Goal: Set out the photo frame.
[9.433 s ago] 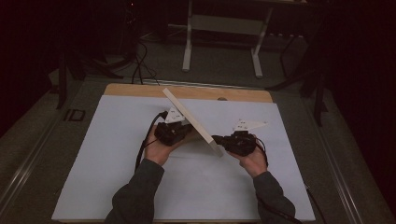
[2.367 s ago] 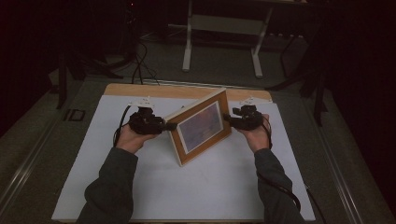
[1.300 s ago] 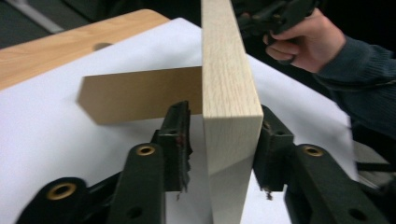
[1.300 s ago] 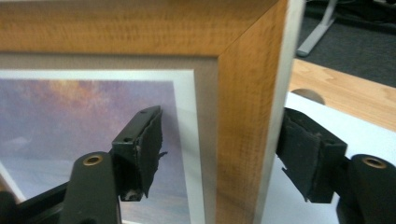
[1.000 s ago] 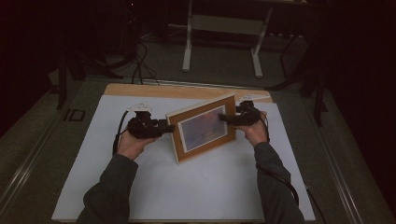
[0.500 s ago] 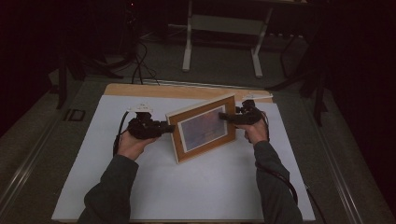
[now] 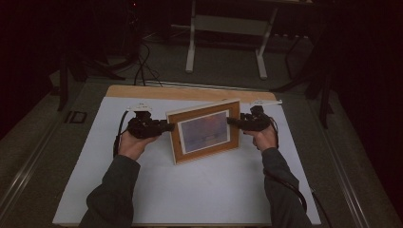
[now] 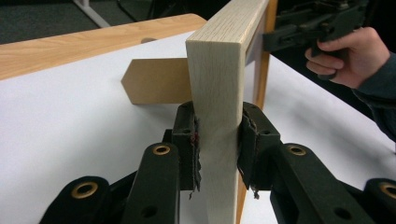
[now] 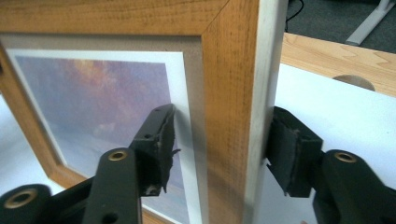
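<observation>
Since a second ago the picture frame [image 7: 204, 130] has barely shifted, upright on the white surface [image 7: 190, 190]. The left gripper [image 8: 217, 140] is clamped on its left edge; the right gripper [image 9: 219, 140] has just been closing, the right edge between its jaws, one pad near the glass, the other at the back, contact unclear. I judge the frame is being stood up: close the right gripper gently, keep the frame level, release only once the rear stand [image 8: 154, 81] bears. Warm wood moulding, pale sides, grey mat, a hazy purple print.
</observation>
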{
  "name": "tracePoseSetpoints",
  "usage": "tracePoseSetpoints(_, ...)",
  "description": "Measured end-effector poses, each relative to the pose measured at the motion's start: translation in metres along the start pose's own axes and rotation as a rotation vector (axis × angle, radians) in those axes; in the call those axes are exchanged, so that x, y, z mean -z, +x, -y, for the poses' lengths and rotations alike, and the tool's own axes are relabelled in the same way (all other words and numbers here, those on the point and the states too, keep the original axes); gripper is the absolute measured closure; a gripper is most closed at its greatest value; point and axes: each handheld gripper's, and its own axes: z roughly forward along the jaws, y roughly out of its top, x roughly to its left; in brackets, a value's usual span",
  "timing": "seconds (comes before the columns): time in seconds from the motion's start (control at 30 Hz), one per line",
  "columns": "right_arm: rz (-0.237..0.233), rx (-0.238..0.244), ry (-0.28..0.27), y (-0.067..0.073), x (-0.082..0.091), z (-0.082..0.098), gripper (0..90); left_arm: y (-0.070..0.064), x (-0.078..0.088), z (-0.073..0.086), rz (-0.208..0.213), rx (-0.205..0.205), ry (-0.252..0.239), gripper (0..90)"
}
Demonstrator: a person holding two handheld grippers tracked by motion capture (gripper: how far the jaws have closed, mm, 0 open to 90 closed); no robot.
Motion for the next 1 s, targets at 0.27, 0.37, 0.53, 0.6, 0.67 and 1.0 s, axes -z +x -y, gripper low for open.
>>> tracePoseSetpoints(0.27,0.019,0.009,0.003,0.005,0.004,0.004,49.7,0.003,-0.001,-0.001,0.004,-0.001,-0.003,71.2)
tracePoseSetpoints(0.37,0.027,0.003,-0.001,0.006,0.005,0.005,49.8,0.005,-0.002,-0.001,0.007,0.001,-0.002,71.0)
tracePoseSetpoints(0.53,0.034,0.003,0.0,0.009,0.007,0.008,51.5,0.008,-0.003,-0.002,0.012,0.001,-0.001,70.4)
tracePoseSetpoints(0.6,0.039,0.005,0.001,0.01,0.008,0.009,52.0,0.009,-0.003,-0.002,0.017,0.003,-0.004,70.2)
tracePoseSetpoints(0.67,0.047,0.004,0.003,0.011,0.009,0.009,52.3,0.011,-0.004,-0.002,0.022,0.001,-0.005,70.0)
tracePoseSetpoints(1.0,0.063,0.006,0.007,0.019,0.016,0.015,56.5,0.017,-0.007,-0.007,0.017,-0.022,-0.003,68.0)
